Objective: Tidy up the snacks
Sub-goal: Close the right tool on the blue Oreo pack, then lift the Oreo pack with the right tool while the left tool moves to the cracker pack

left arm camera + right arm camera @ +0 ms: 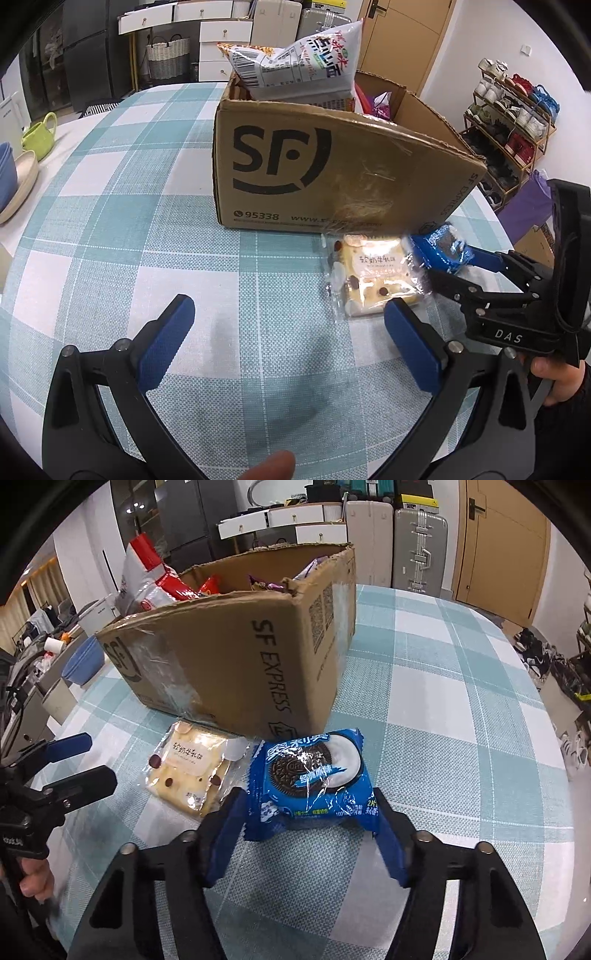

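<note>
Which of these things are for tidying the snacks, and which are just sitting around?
For the job:
- blue cookie packet, in the right gripper
- yellow cake packet
- cardboard box with snack bags inside
- left gripper, open and empty

Just lying about:
- green mug
- blue bowls
- shoe rack
- suitcases

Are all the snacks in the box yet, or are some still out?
Not yet. Several bags already sit in the cardboard box. The right gripper has its jaws closed on the blue Oreo packet, on the table beside the box. The yellow cracker packet lies untouched, and the left gripper is open and empty.
</note>
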A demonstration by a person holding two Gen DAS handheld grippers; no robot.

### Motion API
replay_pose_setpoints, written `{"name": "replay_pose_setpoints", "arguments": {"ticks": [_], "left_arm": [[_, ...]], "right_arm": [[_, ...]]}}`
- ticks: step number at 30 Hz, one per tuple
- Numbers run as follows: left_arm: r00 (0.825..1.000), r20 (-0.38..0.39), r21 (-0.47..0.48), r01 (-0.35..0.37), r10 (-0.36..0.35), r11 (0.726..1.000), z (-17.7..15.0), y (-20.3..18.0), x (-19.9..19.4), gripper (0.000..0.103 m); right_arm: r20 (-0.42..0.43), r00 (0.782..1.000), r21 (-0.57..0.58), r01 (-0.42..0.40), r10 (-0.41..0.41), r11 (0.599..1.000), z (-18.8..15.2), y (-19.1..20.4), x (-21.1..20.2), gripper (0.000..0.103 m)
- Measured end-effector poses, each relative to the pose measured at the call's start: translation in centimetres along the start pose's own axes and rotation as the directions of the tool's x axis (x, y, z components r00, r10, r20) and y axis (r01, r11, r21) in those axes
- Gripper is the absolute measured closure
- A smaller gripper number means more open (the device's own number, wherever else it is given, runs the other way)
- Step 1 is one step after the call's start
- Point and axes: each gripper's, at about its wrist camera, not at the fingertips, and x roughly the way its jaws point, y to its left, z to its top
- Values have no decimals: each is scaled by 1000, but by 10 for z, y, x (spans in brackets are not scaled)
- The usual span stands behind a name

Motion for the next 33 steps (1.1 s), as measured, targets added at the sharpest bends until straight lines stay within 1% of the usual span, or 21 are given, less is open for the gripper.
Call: {"name": "replay_pose_setpoints", "arguments": {"ticks": [1, 2, 3, 6, 11, 14, 15, 18, 22, 33], "left_arm": [[1000, 2, 0, -3, 3, 1000, 0, 0, 0, 1], [1000, 1, 0, -2, 2, 1000, 0, -1, -1, 1], [1000, -1, 0, -2, 2, 1000, 0, -1, -1, 1], [1000, -2, 9, -14, 14, 1000, -1, -4, -2, 1], [1000, -6, 26, -30, 30, 999, -3, -12, -2, 1], [999, -9, 39, -42, 43, 998, -4, -17, -2, 1], [999, -8, 42, -46, 47, 998, -4, -19, -2, 1], [998, -11, 47, -60, 61, 997, -6, -24, -2, 1], [999, -17, 33, -43, 43, 999, -5, -28, 1, 1], [997, -53, 103, -49, 55, 993, 4, -64, 26, 1]], "right_arm": [[9, 1000, 2, -3, 3, 1000, -1, -1, -2, 44], [19, 1000, 3, -5, 5, 1000, -2, -2, -4, 45], [34, 999, 4, -11, 11, 1000, -3, -3, -7, 50], [57, 998, 15, -23, 23, 1000, -8, -5, -16, 55], [100, 994, 50, -51, 46, 997, -20, -11, -29, 56], [157, 985, 76, -88, 75, 993, -24, -17, -44, 56], [165, 983, 84, -97, 82, 992, -25, -18, -48, 56], [178, 981, 77, -92, 77, 993, -27, -20, -61, 56], [192, 977, 94, -108, 89, 990, -28, -26, -71, 56], [194, 974, 97, -135, 114, 986, -32, -22, -75, 56]]}}
